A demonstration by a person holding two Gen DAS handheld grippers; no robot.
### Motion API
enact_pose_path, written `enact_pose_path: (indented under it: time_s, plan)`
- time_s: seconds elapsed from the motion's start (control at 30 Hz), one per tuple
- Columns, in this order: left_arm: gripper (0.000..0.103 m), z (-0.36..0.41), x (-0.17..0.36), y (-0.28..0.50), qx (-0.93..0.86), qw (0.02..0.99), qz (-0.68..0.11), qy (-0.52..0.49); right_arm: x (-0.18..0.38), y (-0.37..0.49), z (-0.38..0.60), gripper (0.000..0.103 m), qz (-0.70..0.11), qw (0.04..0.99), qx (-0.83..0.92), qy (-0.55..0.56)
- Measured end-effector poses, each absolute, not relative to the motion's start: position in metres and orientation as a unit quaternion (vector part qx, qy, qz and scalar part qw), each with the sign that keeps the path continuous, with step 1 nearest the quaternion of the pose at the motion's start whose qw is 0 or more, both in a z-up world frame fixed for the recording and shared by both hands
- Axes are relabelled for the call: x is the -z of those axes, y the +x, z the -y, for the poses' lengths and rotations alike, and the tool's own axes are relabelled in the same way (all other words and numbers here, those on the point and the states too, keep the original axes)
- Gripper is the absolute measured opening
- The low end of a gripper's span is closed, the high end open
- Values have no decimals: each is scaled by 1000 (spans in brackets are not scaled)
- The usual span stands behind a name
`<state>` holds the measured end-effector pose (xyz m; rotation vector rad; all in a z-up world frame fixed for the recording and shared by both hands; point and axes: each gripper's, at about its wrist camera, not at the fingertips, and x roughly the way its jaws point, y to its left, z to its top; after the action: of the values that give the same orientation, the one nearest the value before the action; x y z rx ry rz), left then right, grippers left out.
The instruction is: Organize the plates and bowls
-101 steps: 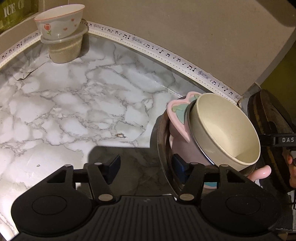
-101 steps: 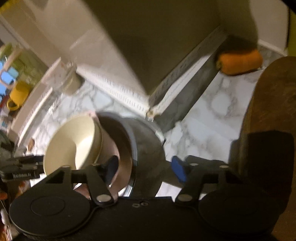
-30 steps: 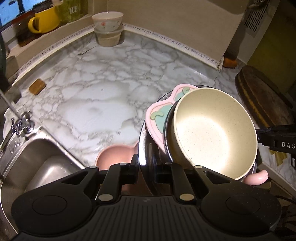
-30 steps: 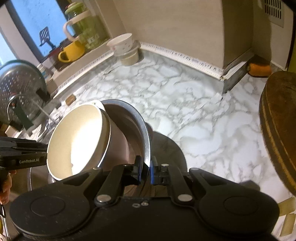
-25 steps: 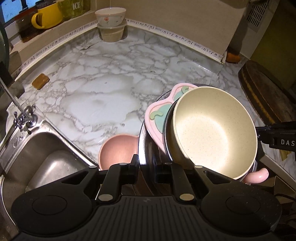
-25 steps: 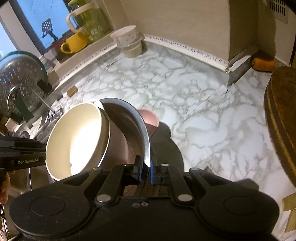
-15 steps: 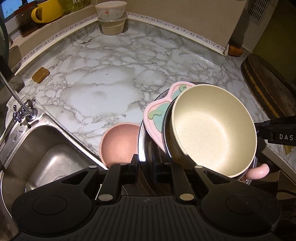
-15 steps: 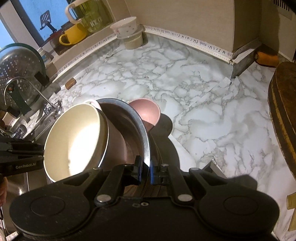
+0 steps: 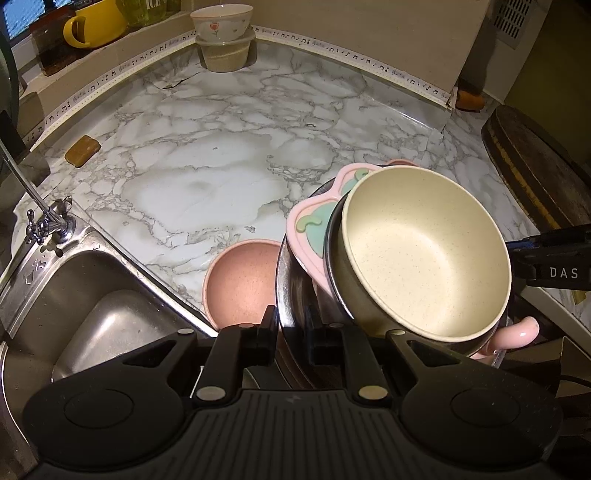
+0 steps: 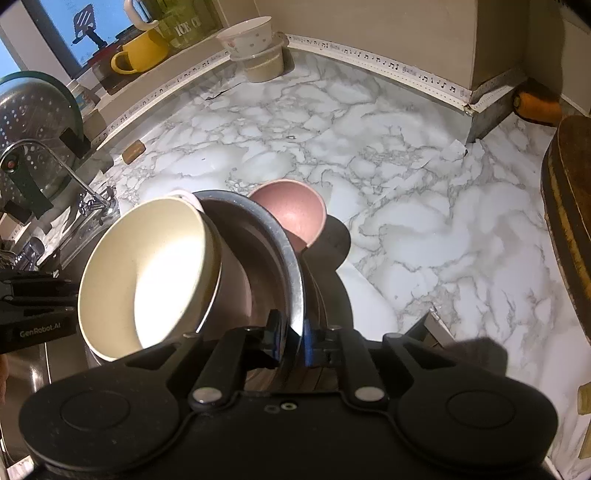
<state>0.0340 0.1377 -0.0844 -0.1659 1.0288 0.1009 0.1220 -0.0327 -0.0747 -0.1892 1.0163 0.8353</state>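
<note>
Both grippers hold one stack in the air above the counter edge. My left gripper (image 9: 290, 332) is shut on the rim of the steel bowl (image 9: 286, 280). My right gripper (image 10: 295, 341) is shut on the opposite rim of the same steel bowl (image 10: 295, 266). Inside it sit a pink divided plate (image 9: 306, 221) and a cream bowl (image 9: 424, 258), tilted; the cream bowl also shows in the right wrist view (image 10: 147, 273). A pink bowl (image 9: 240, 284) stands on the marble counter below the stack, also in the right wrist view (image 10: 291, 210).
A steel sink (image 9: 92, 314) with a tap (image 9: 44, 221) lies at the left. Two stacked bowls (image 9: 223, 33) stand in the far corner by a yellow mug (image 9: 96, 22). A brown soap bar (image 9: 83, 149) lies near the wall. A round wooden board (image 9: 535, 162) is at the right.
Both grippers, open beside the stack earlier, have shut on the steel bowl's rim. The stack has risen and drawn back toward the counter edge, and the pink bowl has come into view below.
</note>
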Motion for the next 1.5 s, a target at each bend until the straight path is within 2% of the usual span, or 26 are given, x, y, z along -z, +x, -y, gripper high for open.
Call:
enact_pose_path:
  time_s: [0.63, 1.13, 1.2, 1.23, 1.27, 1.33, 1.5]
  plan:
    - [15, -133, 64, 8, -32, 874, -478, -79, 54, 100, 52, 29, -449, 797, -390, -102]
    - [17, -114, 43, -35, -23, 892, -441, -95, 23, 47, 68, 43, -369, 826, -408, -122]
    - [22, -111, 41, -40, -27, 895, -436, -92, 21, 40, 70, 45, -361, 829, -409, -124]
    - [34, -111, 40, -42, -26, 897, -432, -92, 20, 37, 70, 47, -356, 830, -410, -126]
    - [53, -110, 39, -44, -27, 899, -428, -92, 20, 34, 71, 49, -351, 831, -411, -126]
    - [79, -108, 36, -50, -33, 906, -413, -91, 19, 29, 73, 52, -345, 833, -413, -127]
    - [80, -103, 31, -59, -42, 913, -396, -88, 19, 16, 78, 57, -338, 833, -420, -123]
